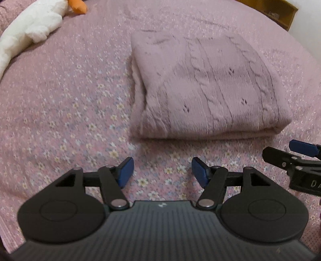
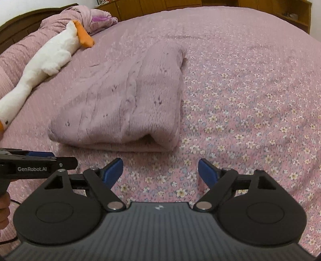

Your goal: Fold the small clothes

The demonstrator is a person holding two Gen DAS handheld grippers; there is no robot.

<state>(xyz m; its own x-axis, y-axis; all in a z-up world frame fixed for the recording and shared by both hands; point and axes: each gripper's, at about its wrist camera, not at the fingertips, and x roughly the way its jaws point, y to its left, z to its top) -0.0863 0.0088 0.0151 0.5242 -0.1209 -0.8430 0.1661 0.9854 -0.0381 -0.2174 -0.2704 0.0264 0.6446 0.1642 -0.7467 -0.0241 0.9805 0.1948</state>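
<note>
A white plush goose (image 2: pixel 46 58) with an orange beak lay stretched along the far left of the bed (image 2: pixel 250 90), well apart from the work, and wooden shelving (image 2: pixel 291 14) stood behind. Nothing blocked the way. The folded sweater (image 1: pixel 208 86), mauve cable knit, thick and soft-edged, sat flat on the pink flowered bedspread just ahead of both tools. The left gripper (image 1: pixel 162 172) had its blue pads apart over bare cloth; the right gripper (image 2: pixel 160 172) stood spread too, nothing between its fingers.
</note>
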